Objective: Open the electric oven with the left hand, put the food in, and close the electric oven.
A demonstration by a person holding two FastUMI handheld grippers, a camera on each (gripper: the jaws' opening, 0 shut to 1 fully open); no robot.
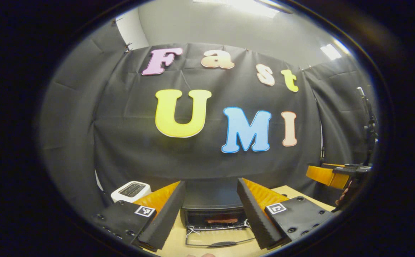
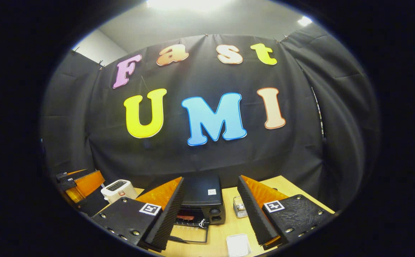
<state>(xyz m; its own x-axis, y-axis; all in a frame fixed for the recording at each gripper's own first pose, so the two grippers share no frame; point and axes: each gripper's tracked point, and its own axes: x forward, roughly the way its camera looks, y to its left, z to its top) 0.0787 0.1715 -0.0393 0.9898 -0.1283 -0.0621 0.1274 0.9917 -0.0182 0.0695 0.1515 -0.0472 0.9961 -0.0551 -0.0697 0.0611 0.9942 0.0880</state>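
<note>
Left tool [image 1: 211, 207] released, empty; right tool [image 2: 211, 207] likewise. Beyond them on the desk [image 2: 225, 226], oven [image 1: 213, 210] with door [image 1: 218, 238] dropped open. Reddish food [image 1: 221, 220], apparently on the rack inside. Loading looks done; closing remains.

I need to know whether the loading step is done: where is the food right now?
The food lies on the rack inside the oven, whose door hangs open; in the left gripper view it sits low and centred, between that gripper's fingers.
</note>
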